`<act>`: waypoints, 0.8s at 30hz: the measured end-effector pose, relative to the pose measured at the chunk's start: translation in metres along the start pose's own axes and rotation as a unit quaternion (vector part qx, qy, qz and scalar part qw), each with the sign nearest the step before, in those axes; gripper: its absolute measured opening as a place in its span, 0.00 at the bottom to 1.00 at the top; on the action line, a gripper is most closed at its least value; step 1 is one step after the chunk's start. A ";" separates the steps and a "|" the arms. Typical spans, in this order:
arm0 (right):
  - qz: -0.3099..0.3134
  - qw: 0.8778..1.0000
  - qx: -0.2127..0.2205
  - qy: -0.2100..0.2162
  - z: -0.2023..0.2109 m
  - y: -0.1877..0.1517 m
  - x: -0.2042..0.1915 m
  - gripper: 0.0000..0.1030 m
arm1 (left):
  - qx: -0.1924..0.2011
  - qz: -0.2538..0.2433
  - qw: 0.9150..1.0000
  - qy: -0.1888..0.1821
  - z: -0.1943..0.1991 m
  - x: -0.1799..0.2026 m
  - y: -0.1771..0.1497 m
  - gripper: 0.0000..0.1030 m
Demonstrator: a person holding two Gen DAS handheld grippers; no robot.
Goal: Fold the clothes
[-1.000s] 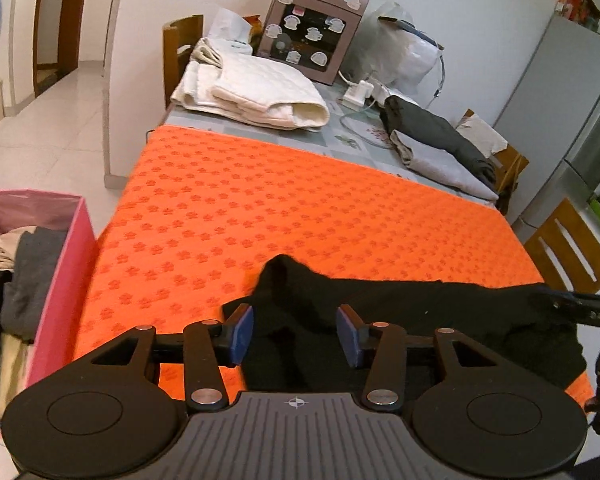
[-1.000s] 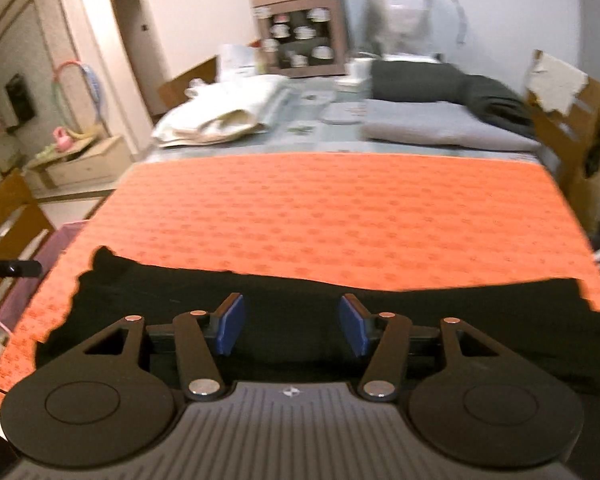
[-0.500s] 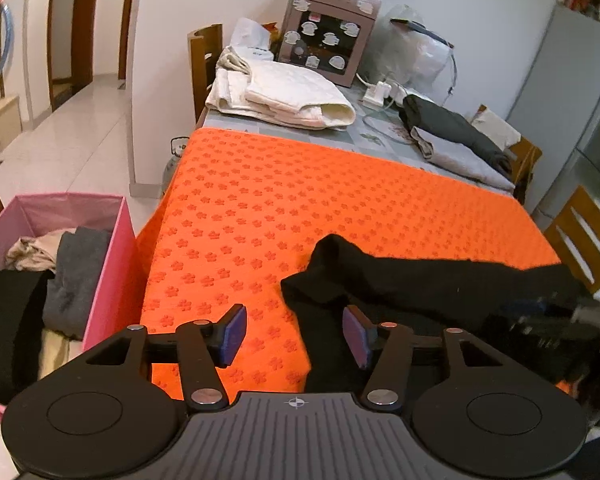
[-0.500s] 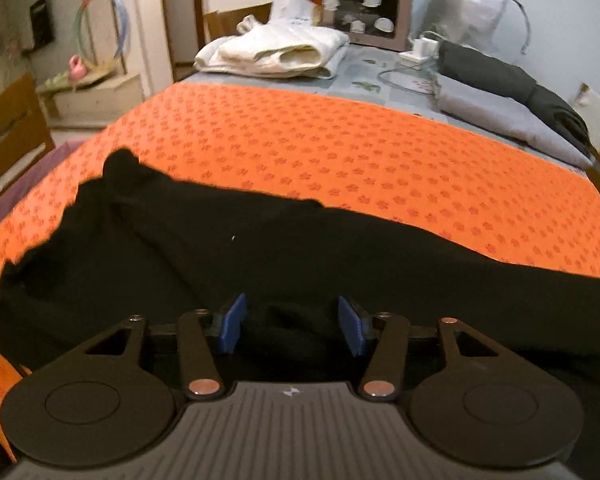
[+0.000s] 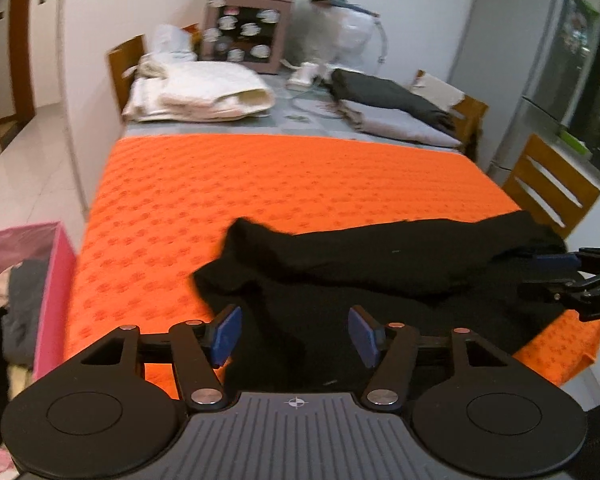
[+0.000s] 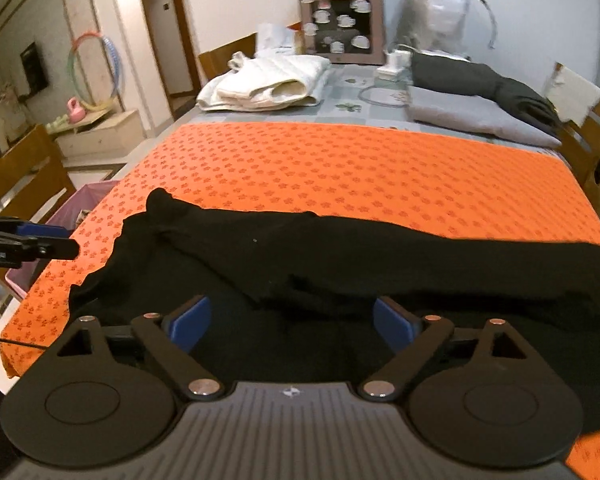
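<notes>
- The left gripper (image 5: 294, 336) has its jaws apart, and they have just been opening; the black garment (image 5: 380, 280) lies below and between the blue pads (image 5: 225, 334), which do not press on it.
- The right gripper (image 6: 292, 324) has its jaws spread wide, having just opened further; black cloth lies under the gap, free of both pads (image 6: 392, 324).
- In the right wrist view the left gripper's tip shows at the left edge, just off the near left corner of the orange cloth (image 6: 380, 176). In the left wrist view the right gripper's tip sits at the right edge, over the garment's right end.
- The black garment (image 6: 320, 264) stretches along the near edge of the orange cloth, from close to the left edge almost to the right edge, bunched in long folds, with one pointed end raised toward the left.
- The rest of the orange cloth, toward the far edge, is bare.
- Beyond it, on the grey tabletop (image 6: 352, 96), a folded white quilt (image 6: 268, 84) lies at the far left and folded grey and dark clothes (image 6: 472, 96) at the far right.
- A pink basket (image 5: 56, 292) holding clothes stands on the floor beside the left edge.
</notes>
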State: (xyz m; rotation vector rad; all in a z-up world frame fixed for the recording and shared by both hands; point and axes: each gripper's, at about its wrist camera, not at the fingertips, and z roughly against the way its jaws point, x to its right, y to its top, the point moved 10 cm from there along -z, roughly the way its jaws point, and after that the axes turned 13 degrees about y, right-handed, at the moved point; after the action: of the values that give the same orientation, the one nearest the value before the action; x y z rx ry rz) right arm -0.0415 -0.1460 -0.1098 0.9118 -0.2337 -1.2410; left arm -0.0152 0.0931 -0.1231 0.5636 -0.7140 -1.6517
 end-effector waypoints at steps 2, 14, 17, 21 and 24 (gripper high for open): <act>-0.010 1.000 0.003 -0.005 0.013 -0.004 0.007 0.90 | 0.008 -0.016 1.000 -0.010 -0.001 0.017 0.006 0.62; -0.013 1.000 0.001 -0.023 0.100 -0.036 0.085 0.97 | 0.045 -0.057 0.997 -0.035 0.001 0.141 0.023 0.69; 0.012 1.000 -0.012 -0.006 0.123 -0.043 0.109 0.97 | 0.050 -0.050 0.997 -0.024 0.003 0.180 0.021 0.71; 0.062 0.997 -0.033 0.025 0.150 -0.049 0.146 0.97 | 0.048 -0.019 0.999 0.004 0.007 0.231 0.014 0.71; 0.109 0.992 -0.047 0.051 0.166 -0.045 0.172 0.97 | 0.044 0.013 0.999 0.028 0.010 0.266 0.005 0.71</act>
State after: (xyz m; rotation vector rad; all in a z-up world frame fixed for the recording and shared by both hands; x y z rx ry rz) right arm -0.1148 -0.3774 -0.0887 0.8419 -0.1876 -0.9930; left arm -0.0704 -0.1672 -0.1079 0.6582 -0.7526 -1.5792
